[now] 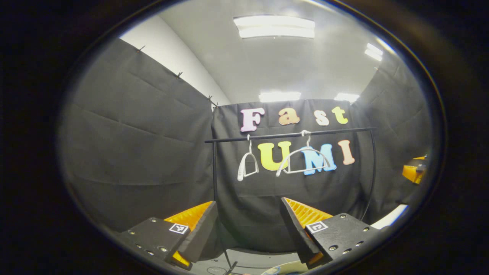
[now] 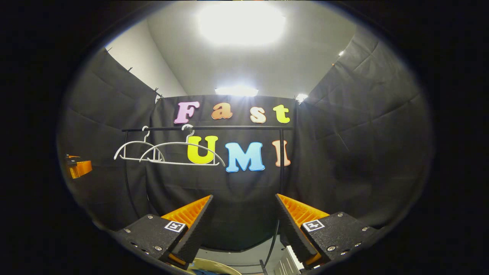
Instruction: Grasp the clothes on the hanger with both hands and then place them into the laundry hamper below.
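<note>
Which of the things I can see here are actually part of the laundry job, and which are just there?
Part of the job:
- left tongs, open
- right tongs, open
- two white hangers, both bare
- black rail they hang from
- rim of a round container below, possibly the hamper

Just there:
- ceiling lights
- black cloth wall

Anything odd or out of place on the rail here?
Yes: both white hangers on the black rail hang bare, with no clothes on them. In the left gripper view one hanger is turned nearly edge-on. Both grippers, left and right, are open and empty.
</note>
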The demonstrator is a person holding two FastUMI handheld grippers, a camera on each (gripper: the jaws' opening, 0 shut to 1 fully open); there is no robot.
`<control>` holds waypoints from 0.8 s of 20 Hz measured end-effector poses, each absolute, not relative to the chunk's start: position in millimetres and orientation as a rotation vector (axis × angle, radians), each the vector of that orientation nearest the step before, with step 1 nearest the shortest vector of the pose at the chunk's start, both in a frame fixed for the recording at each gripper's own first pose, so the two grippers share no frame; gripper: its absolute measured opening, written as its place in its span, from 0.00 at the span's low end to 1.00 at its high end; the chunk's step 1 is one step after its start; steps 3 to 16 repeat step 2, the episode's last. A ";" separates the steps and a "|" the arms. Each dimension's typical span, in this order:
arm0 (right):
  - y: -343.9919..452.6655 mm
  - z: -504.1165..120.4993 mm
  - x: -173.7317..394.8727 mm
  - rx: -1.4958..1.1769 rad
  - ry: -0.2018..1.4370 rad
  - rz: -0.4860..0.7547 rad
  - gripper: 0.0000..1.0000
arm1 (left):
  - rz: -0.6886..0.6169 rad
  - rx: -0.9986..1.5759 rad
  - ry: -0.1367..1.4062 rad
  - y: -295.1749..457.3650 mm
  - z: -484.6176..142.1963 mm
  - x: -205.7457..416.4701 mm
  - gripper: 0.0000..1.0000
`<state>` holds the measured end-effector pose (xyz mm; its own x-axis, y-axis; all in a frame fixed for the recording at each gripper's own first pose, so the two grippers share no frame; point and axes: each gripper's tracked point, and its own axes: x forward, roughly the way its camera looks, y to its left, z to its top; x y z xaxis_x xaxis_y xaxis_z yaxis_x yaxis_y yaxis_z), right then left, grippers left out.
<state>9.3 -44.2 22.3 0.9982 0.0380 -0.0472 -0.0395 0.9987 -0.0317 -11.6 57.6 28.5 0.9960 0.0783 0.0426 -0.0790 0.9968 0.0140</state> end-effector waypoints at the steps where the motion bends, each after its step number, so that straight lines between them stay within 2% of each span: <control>1: -42.9 21.4 9.8 -0.033 0.049 0.041 0.95 | 0.077 0.014 -0.042 57.1 28.9 -12.2 1.00; 16: -42.7 20.1 9.0 -0.033 0.053 0.041 0.95 | 0.077 0.013 -0.042 57.1 29.2 -12.4 1.00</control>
